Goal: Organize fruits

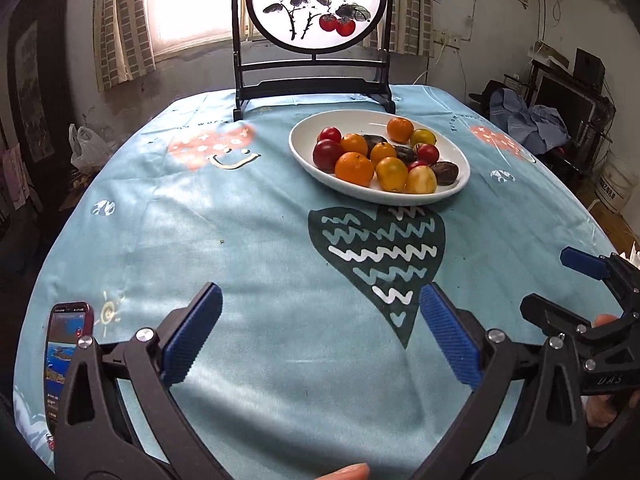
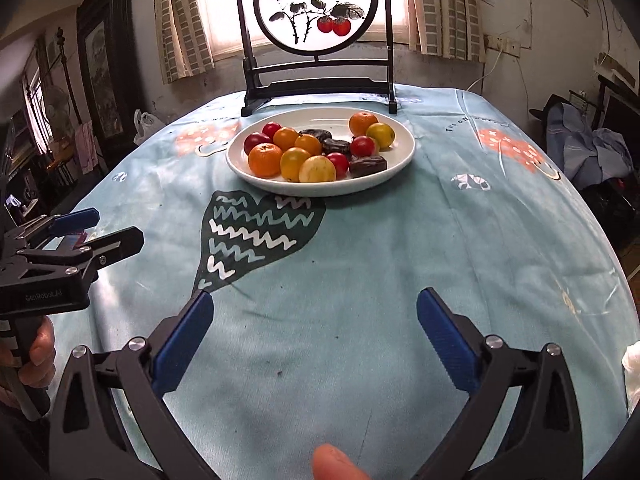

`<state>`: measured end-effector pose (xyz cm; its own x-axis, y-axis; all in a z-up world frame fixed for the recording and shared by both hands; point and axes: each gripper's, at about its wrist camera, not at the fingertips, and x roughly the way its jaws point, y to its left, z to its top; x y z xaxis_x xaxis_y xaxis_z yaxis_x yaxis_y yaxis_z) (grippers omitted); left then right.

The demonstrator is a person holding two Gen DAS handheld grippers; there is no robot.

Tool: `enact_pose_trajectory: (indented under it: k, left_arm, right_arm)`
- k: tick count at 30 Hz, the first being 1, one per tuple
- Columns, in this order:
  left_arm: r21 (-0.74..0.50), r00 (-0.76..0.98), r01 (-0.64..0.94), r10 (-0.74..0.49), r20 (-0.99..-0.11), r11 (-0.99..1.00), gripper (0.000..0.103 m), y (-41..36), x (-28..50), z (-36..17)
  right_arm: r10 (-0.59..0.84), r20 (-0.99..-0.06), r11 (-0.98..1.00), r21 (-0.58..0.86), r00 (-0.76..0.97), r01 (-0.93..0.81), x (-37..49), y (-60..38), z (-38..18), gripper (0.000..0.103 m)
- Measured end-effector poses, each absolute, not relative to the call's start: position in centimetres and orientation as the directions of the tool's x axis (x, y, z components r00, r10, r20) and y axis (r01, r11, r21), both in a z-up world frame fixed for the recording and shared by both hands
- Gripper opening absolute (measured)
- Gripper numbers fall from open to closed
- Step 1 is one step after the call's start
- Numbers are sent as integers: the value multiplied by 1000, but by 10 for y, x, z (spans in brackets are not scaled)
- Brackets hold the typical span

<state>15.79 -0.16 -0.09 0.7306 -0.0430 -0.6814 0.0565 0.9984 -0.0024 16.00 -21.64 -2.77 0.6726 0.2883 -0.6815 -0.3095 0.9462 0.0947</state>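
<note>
The fruit (image 1: 376, 158) lies heaped in a white plate (image 1: 304, 156) at the far middle of the table, just in front of a dark stand (image 1: 312, 80) that bears a round painted panel. I make out orange, yellow and red round fruits, with a few dark brown wrinkled ones among them. All of it is inside the plate; none lies on the cloth (image 1: 240, 220).

My left gripper (image 1: 320, 336) hangs over the near part of the cloth, its blue pads spread wide with nothing between them, well apart from the plate. My right gripper (image 2: 314, 334) hangs beside it, likewise spread wide and empty, over bare cloth short of the plate. Each shows at the edge of the other's view, with my hands around the handles.

The cloth is light blue, printed with a dark heart of zigzag lines just before the plate. A phone (image 1: 66, 360) with a lit screen lies at the near left edge of the table. Behind the stand is a bright curtained window.
</note>
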Motion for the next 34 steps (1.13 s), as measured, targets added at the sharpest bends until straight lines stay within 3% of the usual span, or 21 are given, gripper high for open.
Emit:
enact_pose_trajectory:
  k: [34]
  left_arm:
    - [11, 771, 85, -58, -635, 996, 101, -11, 121, 26]
  right_arm:
    - [283, -636, 945, 58, 718, -322, 128, -217, -5, 102]
